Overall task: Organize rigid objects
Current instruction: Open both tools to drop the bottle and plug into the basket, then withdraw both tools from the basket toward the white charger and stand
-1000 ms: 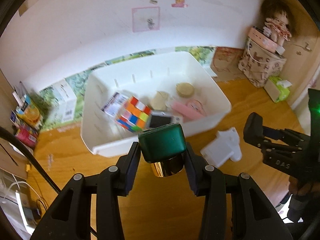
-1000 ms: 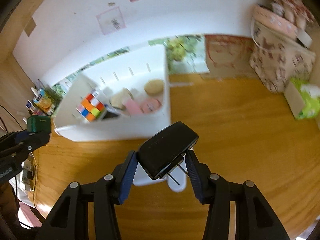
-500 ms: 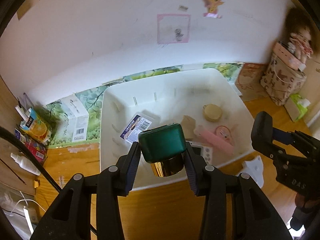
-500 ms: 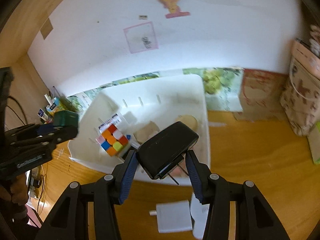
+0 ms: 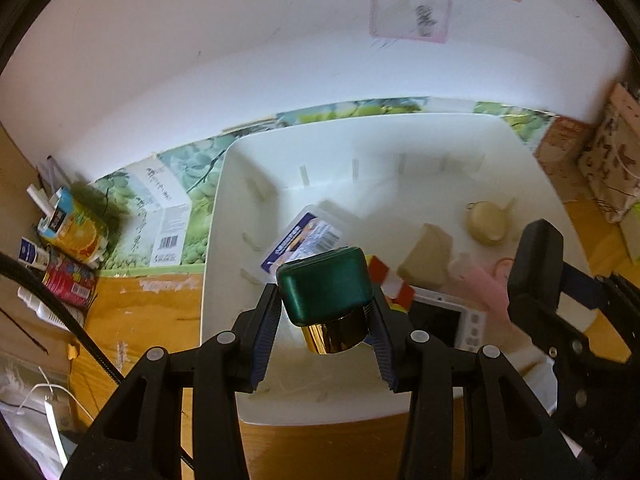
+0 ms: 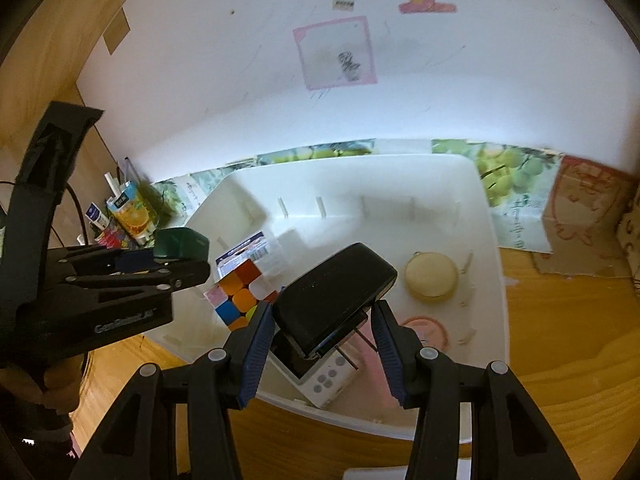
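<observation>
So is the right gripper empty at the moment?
No, the right gripper is clamped on a black plug adapter, held above the white bin.

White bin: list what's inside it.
In the bin: a colour cube, a labelled clear box, a round tan case, a white handheld device, pink items and a tan block. The held charger covers more.
</observation>
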